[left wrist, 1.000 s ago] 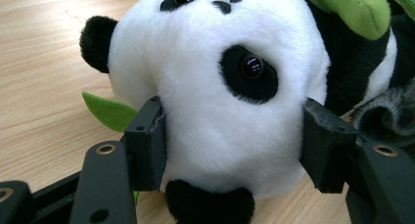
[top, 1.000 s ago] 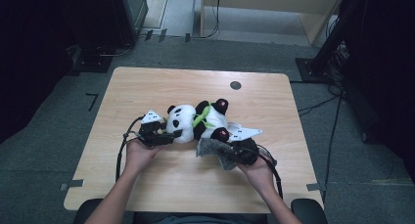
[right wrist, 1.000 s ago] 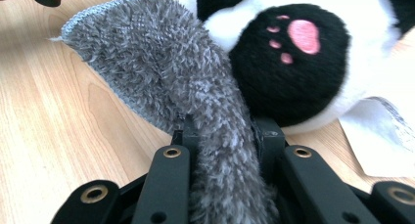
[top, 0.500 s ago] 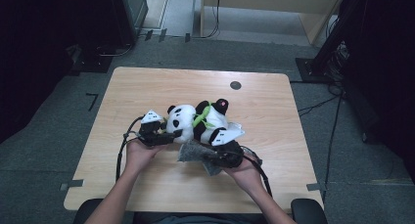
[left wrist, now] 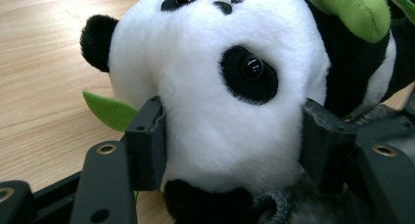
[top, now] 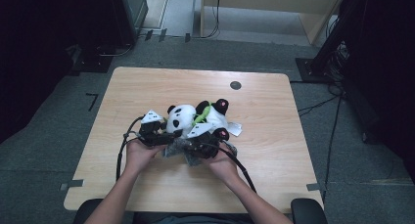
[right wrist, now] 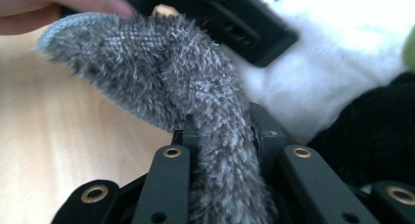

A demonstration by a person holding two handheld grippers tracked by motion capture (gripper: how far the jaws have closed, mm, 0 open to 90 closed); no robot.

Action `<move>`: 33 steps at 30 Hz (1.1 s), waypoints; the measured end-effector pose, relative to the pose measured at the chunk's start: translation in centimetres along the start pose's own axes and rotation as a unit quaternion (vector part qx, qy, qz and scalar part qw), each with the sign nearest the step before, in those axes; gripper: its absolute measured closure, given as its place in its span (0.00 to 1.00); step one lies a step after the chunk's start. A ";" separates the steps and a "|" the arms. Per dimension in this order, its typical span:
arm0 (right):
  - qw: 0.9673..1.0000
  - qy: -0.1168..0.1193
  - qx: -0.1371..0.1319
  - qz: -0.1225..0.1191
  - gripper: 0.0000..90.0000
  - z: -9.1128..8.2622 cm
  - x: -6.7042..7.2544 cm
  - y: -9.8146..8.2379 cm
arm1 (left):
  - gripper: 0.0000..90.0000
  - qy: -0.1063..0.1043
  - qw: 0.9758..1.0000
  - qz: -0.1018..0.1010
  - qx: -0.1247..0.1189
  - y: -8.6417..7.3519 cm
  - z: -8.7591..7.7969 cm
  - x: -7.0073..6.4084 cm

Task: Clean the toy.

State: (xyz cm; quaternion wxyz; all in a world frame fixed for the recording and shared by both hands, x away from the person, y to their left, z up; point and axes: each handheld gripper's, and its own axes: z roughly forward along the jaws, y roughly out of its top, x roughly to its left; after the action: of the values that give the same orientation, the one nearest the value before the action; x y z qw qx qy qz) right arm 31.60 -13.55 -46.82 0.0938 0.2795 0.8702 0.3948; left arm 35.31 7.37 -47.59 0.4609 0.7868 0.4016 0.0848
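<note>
Your left gripper (top: 157,134) has its fingers (left wrist: 147,143) clamped on the head of the panda plush (top: 188,120), one pad on each cheek. The panda lies on its side mid-worktop (top: 274,150), head to the left, a green leaf (left wrist: 108,110) poking out beside its ear. Your right gripper (top: 198,148) sits just near of the panda's body, fingers (right wrist: 266,136) pinched tight on a fuzzy grey cloth (right wrist: 195,97). The cloth drapes up against your left gripper, under the panda's head.

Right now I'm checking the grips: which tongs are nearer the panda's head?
Left. The left tongs clamp the panda's head; the right tongs pinch the grey fuzzy cloth beside it.
</note>
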 end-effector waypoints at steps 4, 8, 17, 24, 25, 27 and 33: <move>1.000 -0.004 -0.005 0.007 0.83 0.1 -0.6 -0.2 | 0.41 0.000 1.000 0.001 0.000 0.0 0.0 0.0; 1.000 -0.009 -0.009 0.016 0.83 -0.5 -0.9 -0.7 | 0.41 -0.001 1.000 0.000 0.000 0.0 0.0 0.1; 0.999 -0.040 -0.005 0.004 0.83 -2.7 -1.3 -2.1 | 0.41 -0.001 1.000 -0.001 -0.001 0.0 0.0 0.1; 0.999 -0.053 -0.002 -0.003 0.83 -4.8 -1.4 -3.3 | 0.42 0.001 1.000 -0.001 -0.001 0.0 0.1 0.1; 0.999 -0.054 -0.004 0.000 0.83 -5.2 -1.5 -3.5 | 0.42 0.001 1.000 0.000 -0.001 0.0 0.1 0.1; 0.998 -0.056 -0.008 0.007 0.83 -6.2 -2.0 -3.8 | 0.42 0.001 1.000 0.001 -0.001 0.0 0.1 0.1; 0.999 -0.041 -0.007 0.031 0.83 -8.4 -3.7 -5.0 | 0.42 0.002 1.000 -0.001 -0.001 0.0 0.1 0.1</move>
State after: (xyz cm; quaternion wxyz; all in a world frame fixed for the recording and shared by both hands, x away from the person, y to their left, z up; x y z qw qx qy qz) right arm 29.40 -23.61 -45.08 0.1190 0.3219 0.8537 0.3917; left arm 35.41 7.40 -47.66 0.4608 0.7859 0.4030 0.0869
